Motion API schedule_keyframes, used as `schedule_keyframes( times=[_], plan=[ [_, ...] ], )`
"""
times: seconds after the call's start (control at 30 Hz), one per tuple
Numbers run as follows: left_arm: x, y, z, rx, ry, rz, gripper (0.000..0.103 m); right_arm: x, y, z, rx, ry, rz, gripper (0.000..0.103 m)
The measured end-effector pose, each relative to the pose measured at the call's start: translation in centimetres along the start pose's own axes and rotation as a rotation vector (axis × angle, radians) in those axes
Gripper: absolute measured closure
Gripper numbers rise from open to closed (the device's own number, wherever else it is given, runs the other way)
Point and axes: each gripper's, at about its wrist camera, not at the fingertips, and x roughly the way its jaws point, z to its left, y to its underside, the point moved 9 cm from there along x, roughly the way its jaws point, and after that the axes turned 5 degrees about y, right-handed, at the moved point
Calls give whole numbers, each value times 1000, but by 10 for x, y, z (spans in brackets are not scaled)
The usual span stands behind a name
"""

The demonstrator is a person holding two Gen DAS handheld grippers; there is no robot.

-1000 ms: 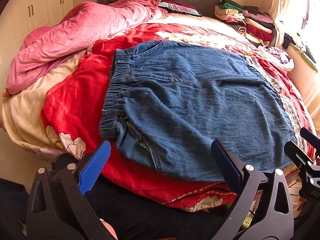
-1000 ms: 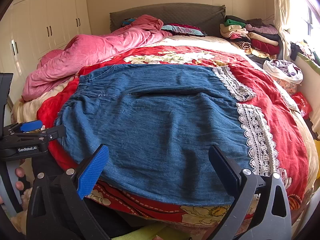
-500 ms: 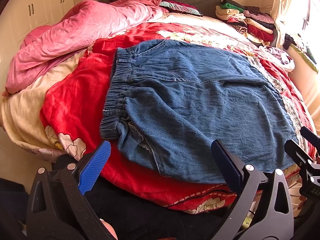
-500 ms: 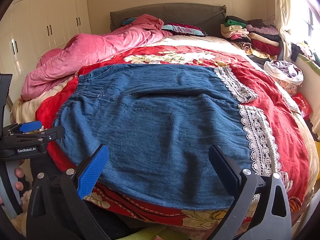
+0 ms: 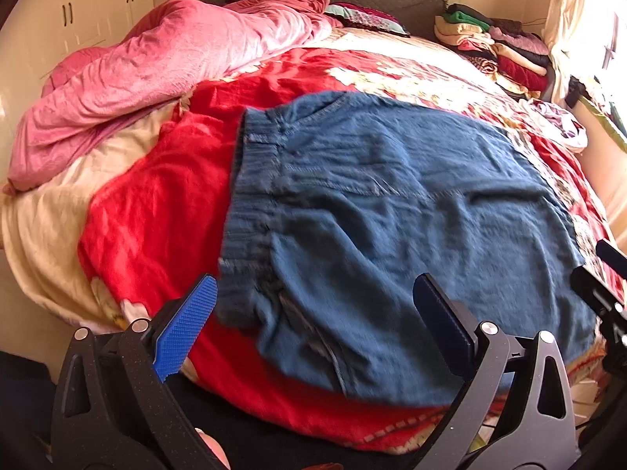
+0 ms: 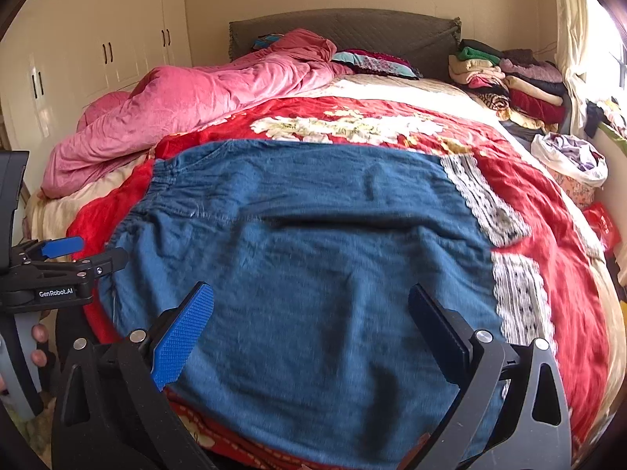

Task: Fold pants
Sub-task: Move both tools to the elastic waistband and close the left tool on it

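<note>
Blue denim pants [image 5: 392, 227] lie flat across the red floral bedspread [image 5: 156, 203], elastic waistband to the left, white lace hems [image 6: 517, 297] to the right. My left gripper [image 5: 313, 329] is open and empty, low over the near waistband corner. My right gripper [image 6: 309, 329] is open and empty, over the near edge of the pants [image 6: 313, 274]. The left gripper also shows at the left edge of the right wrist view [image 6: 62, 270], and part of the right gripper shows at the right edge of the left wrist view [image 5: 603, 290].
A pink duvet [image 6: 188, 102] is bunched at the far left of the bed. Folded clothes [image 6: 509, 82] are stacked at the far right by the headboard. A white bag of laundry [image 6: 572, 156] sits beside the bed. Wardrobes [image 6: 98, 51] stand to the left.
Both grippers have moved forward and down towards the near edge of the pants, which now fill more of each view. Both stay open. The pants lie as before.
</note>
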Motion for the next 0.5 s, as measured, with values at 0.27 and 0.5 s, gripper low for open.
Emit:
schedule_keyframes(
  times=[0.27,0.5],
  plan=[
    [18,-31,24,-22,-17,0,9,33,-41,8,-34,-49,12,4],
    [37,-56,42,-34,-31,9,9,61,-67,16,-79,-63,13,4]
  ],
)
